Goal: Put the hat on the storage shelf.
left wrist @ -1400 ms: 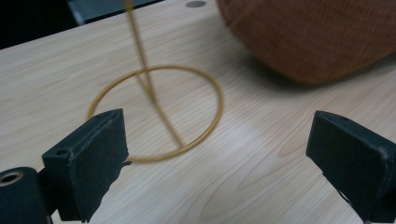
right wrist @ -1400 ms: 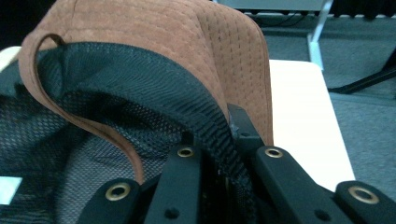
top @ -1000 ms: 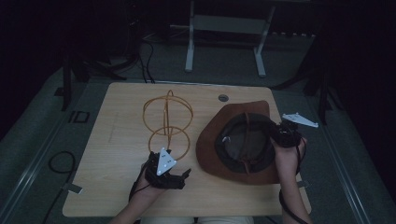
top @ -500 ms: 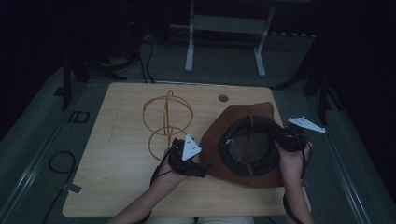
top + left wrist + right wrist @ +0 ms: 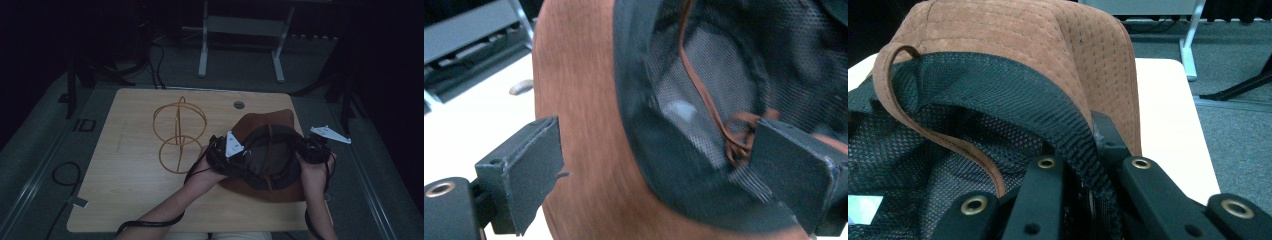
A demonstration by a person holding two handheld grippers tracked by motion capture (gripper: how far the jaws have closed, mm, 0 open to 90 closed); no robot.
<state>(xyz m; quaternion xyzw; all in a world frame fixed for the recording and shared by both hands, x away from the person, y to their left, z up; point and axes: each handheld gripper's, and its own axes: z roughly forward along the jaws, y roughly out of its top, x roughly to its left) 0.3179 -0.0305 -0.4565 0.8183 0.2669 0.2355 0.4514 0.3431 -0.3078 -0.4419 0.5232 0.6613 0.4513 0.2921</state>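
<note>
Already hat (image 5: 589, 125) between left claw (image 5: 664, 170) jaws

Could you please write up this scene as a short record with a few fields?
Held thing: brown hat, upside down, dark mesh lining up
Right hand-held gripper: shut on the hat's rim at its right side
Left hand-held gripper: jaws open, astride the hat's left rim, pads not pressing
Nearby: wire hat stand, left of the hat, apart from it
Surface: wooden table
</note>
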